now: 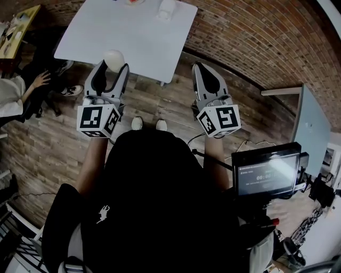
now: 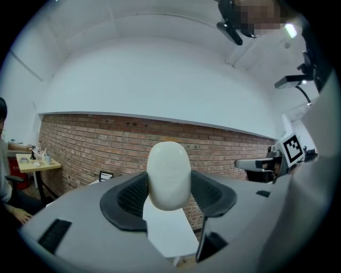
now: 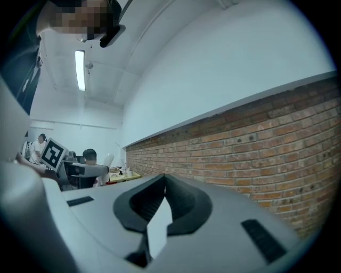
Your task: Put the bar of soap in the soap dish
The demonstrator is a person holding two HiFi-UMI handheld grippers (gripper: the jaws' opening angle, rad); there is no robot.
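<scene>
A white oval bar of soap [image 1: 113, 58] sits between the fingers of my left gripper [image 1: 113, 68], which is shut on it and held up in front of my body. The left gripper view shows the soap [image 2: 169, 175] upright between the dark pads. My right gripper [image 1: 200, 66] is beside it, shut and empty; in the right gripper view its tips [image 3: 164, 179] meet. Beyond both grippers stands a white table [image 1: 128, 37]. A small white object [image 1: 167, 9] at its far edge may be the soap dish; I cannot tell for sure.
The floor below is wooden planks, with a brick wall [image 1: 250, 37] to the right. A seated person [image 1: 16, 96] is at the left, near a yellow table [image 1: 18, 24]. A monitor [image 1: 266, 171] stands at the lower right, by a grey-blue tabletop [image 1: 311, 128].
</scene>
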